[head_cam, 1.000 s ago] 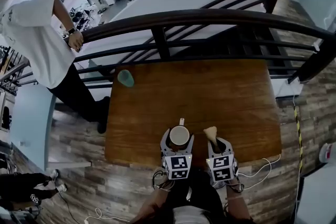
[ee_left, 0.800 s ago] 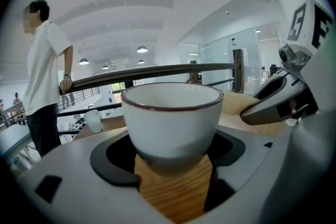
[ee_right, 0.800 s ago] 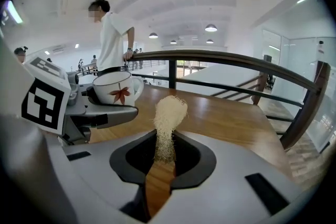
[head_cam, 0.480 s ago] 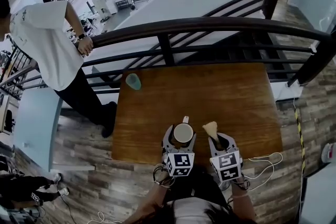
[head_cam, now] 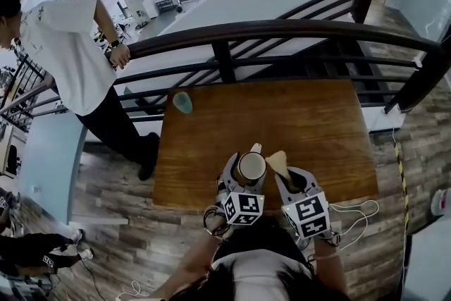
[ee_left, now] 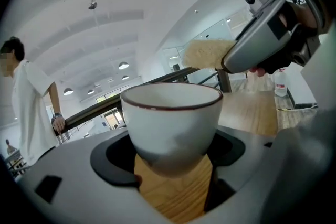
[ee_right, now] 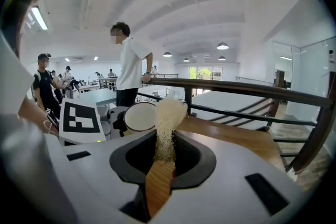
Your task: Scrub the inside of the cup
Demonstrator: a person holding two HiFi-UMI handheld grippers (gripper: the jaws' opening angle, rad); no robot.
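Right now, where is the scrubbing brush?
Head view: the scrubbing brush sits in the right gripper, low centre over the table's near edge, its fibrous tip just right of the white cup in the left gripper.

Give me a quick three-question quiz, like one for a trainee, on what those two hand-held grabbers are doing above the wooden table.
1. What does the left gripper hold?
A. a white ceramic cup with a dark red rim
B. a small teal cup
C. nothing
2. True or false: the head of the pale fibre scrubbing brush with a wooden handle is inside the white cup.
3. Fill in: the brush is clamped in the ____ gripper.

Key
1. A
2. False: its head is beside the rim, outside the cup.
3. right: the right gripper holds its handle.
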